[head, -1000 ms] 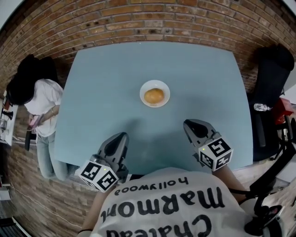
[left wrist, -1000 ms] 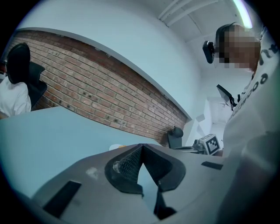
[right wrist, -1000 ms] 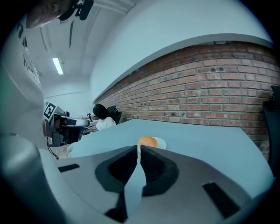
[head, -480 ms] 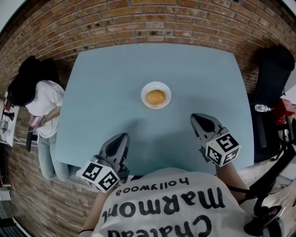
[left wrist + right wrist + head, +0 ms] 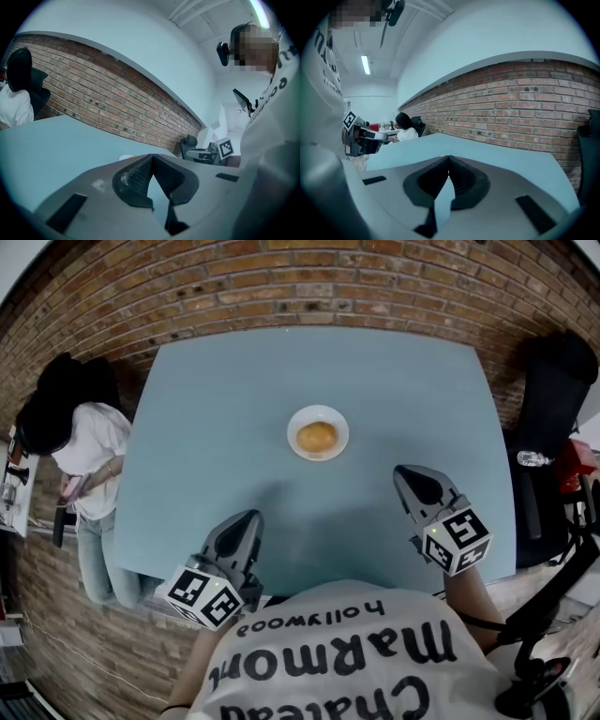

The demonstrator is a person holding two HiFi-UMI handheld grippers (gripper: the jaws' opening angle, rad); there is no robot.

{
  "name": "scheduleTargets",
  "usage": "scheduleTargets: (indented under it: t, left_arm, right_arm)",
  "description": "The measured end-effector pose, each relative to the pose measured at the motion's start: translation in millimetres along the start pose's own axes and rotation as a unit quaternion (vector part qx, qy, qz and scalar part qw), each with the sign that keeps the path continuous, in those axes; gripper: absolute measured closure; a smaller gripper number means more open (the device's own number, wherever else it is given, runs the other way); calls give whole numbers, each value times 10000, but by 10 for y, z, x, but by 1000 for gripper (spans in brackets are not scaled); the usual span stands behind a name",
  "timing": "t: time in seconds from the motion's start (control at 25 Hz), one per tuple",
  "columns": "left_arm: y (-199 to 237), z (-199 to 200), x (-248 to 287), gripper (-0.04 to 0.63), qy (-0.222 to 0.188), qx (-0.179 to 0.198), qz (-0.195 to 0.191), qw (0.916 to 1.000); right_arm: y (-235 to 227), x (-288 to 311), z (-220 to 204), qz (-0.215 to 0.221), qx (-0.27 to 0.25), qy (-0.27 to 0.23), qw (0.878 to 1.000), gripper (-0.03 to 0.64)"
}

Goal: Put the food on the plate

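A round golden bun (image 5: pixel 317 436) lies in a small white plate (image 5: pixel 334 422) near the middle of the pale blue table (image 5: pixel 234 409). Both grippers hover over the table's near edge, well short of the plate. My left gripper (image 5: pixel 246 519) is at the lower left, its jaws together at the tips with nothing between them (image 5: pixel 151 156). At the lower right my right gripper (image 5: pixel 410 476) is shut and empty (image 5: pixel 449 158). In the left gripper view only a sliver of the plate (image 5: pixel 125 157) shows over the jaws.
A brick wall (image 5: pixel 281 287) runs behind the table. A person in a white top (image 5: pixel 80 446) sits at the table's left side. A black chair (image 5: pixel 553 399) stands to the right, with a bottle (image 5: pixel 531 458) and red item beside it.
My right gripper has moved right and slightly toward the far side, away from the left gripper. The left gripper, plate and bun have stayed in place.
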State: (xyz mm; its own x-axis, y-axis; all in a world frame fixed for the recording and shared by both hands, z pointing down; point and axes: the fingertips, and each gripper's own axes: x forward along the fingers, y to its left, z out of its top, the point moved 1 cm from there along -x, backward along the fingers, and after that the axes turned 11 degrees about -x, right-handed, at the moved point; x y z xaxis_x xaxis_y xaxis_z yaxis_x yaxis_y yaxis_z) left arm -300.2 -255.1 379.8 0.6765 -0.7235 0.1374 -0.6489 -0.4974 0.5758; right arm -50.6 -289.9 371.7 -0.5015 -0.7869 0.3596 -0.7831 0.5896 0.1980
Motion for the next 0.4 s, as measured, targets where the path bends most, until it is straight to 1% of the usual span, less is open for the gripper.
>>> scheduleTargets:
  t: [0.4]
  left_arm:
    - [32, -5, 7, 589, 0, 20, -24, 10000]
  right_arm:
    - [72, 43, -64, 35, -195, 90, 9998, 606]
